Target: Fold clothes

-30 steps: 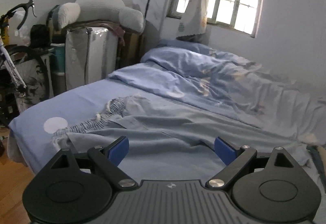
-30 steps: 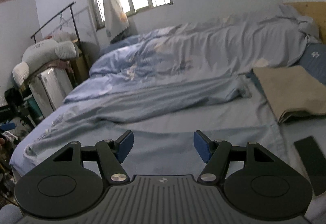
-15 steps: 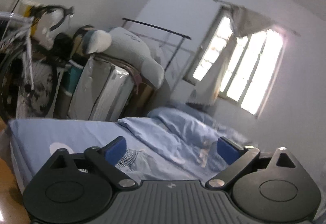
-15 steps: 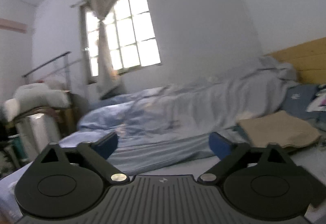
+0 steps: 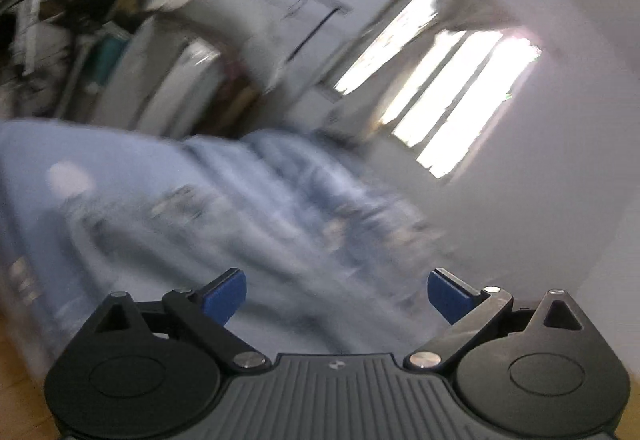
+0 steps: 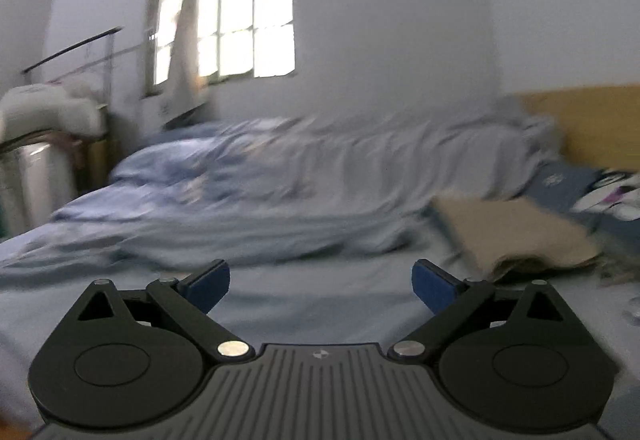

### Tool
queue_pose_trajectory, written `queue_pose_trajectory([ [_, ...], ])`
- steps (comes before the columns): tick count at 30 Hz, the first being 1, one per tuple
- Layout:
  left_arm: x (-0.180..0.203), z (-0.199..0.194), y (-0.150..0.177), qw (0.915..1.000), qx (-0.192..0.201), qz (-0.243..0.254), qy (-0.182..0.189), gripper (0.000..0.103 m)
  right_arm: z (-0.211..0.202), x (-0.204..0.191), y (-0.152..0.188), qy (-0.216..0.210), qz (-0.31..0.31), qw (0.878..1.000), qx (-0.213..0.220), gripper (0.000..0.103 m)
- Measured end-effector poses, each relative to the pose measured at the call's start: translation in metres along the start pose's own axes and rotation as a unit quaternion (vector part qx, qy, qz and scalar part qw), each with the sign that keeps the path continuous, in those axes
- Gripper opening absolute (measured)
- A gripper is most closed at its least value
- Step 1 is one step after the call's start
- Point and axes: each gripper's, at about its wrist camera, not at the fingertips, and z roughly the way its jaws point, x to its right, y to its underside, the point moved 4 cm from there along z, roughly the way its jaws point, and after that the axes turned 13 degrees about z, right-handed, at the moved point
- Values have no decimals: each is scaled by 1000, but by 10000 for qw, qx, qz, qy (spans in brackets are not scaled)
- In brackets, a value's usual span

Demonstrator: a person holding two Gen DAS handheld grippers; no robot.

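Observation:
A light blue garment [image 6: 248, 236] lies spread lengthwise across the bed, blurred in both views; it also shows in the left wrist view [image 5: 208, 240]. My left gripper [image 5: 336, 294] is open and empty, held above the near edge of the bed and tilted. My right gripper [image 6: 321, 286] is open and empty, above the flat blue sheet [image 6: 320, 304] in front of the garment. Neither gripper touches the cloth.
A rumpled blue quilt [image 6: 320, 160] fills the far side of the bed. A folded tan cloth [image 6: 516, 232] lies at the right near a wooden headboard [image 6: 592, 120]. A cabinet [image 5: 172, 80] with a plush toy [image 6: 48, 108] stands at the left. Wooden floor [image 5: 20, 380] shows below.
Both grippers rose and pitched up toward the wall and window, then came partly back down toward the bed. The left view is now tilted and blurred. Both stayed open.

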Motion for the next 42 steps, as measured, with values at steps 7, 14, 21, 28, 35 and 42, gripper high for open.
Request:
queue_pose_trajectory([
  [7, 9, -36, -104, 9898, 1378, -335, 148, 102, 4, 106, -36, 1490, 1748, 9717, 555, 98],
  [14, -23, -34, -110, 9854, 1301, -1073, -236, 103, -2, 109, -41, 1342, 1516, 9769, 678, 98],
  [21, 21, 2, -96, 9940, 1046, -273, 157, 103, 5, 113, -38, 1475, 1713, 9727, 531, 98],
  [28, 76, 46, -90, 9947, 797, 507, 410, 102, 16, 96, -36, 1251, 1290, 9825, 485, 98],
  [35, 74, 48, -125, 9921, 1051, 528, 426, 102, 15, 132, -56, 1434, 1754, 9714, 709, 98],
  [42, 69, 23, -171, 9811, 1529, 1181, 113, 102, -7, 190, -73, 1893, 2532, 9428, 1055, 98],
])
